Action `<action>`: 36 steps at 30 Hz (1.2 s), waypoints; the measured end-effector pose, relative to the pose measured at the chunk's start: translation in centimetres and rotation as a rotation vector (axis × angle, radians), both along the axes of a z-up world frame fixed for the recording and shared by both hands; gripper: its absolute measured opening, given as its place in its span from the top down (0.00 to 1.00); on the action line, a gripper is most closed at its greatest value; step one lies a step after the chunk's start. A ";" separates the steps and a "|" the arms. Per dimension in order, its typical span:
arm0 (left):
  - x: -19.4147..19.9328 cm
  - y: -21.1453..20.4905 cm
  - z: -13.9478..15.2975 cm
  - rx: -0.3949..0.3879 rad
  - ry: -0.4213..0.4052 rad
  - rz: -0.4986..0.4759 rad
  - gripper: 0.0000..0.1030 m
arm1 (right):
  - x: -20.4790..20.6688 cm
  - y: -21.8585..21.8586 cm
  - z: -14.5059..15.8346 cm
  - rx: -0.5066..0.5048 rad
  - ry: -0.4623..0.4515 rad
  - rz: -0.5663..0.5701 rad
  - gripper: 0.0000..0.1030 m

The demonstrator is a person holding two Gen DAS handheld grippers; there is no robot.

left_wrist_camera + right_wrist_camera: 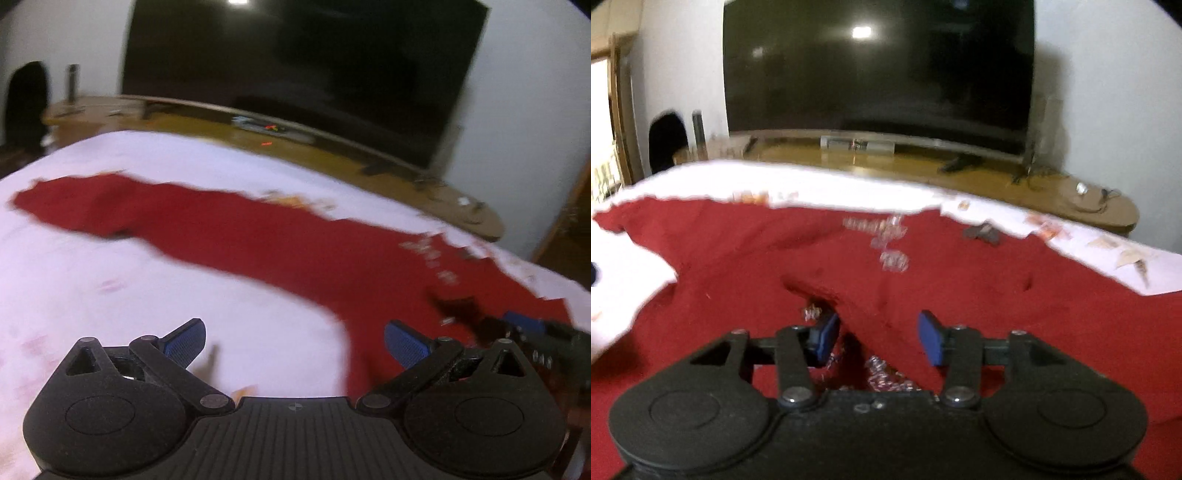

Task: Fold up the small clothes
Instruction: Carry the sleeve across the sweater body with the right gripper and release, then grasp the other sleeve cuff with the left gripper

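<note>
The red shirt lies spread on the white bed, the left gripper is wide apart over it, and the right gripper stands apart with a raised fold between its pads, not squeezed.

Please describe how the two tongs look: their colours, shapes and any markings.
Both tongs are matte black plastic. The left tongs have a ribbed middle plate bearing a small round crosshair mark, two round discs at the sides, linkage bars with silver pivot bolts, and blue textured pads. The right tongs have the same build with blue pads. No sleeves or cables show.
</note>
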State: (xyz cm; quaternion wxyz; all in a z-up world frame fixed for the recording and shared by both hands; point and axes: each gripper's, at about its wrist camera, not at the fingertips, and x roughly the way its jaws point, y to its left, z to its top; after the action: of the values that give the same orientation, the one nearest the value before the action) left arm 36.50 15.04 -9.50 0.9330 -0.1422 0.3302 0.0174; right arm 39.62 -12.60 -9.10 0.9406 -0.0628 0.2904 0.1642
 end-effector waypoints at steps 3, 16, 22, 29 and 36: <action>3.0 -3.2 0.2 -0.072 -0.024 -0.084 0.19 | -1.6 -3.0 1.3 0.050 -0.021 -0.047 0.58; 12.8 -15.3 -3.5 0.058 0.135 -0.238 0.82 | -6.0 -17.9 0.6 0.158 0.035 -0.450 0.56; 11.5 -12.7 -0.2 0.031 0.037 -0.230 0.98 | -5.2 -23.2 -1.0 0.302 0.097 -0.626 0.54; 9.9 -6.4 -2.0 0.056 0.102 -0.160 0.98 | -3.4 -22.7 -1.8 0.248 0.119 -0.548 0.58; 9.1 -6.5 -3.2 0.044 0.083 -0.141 0.98 | -3.4 -22.5 -1.1 0.203 0.112 -0.518 0.69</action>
State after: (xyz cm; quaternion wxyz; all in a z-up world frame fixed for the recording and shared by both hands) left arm 45.61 8.50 -12.69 0.9203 -0.0970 0.3774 -0.0352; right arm 36.20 -35.07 -10.25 0.9352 0.1173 0.3304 -0.0502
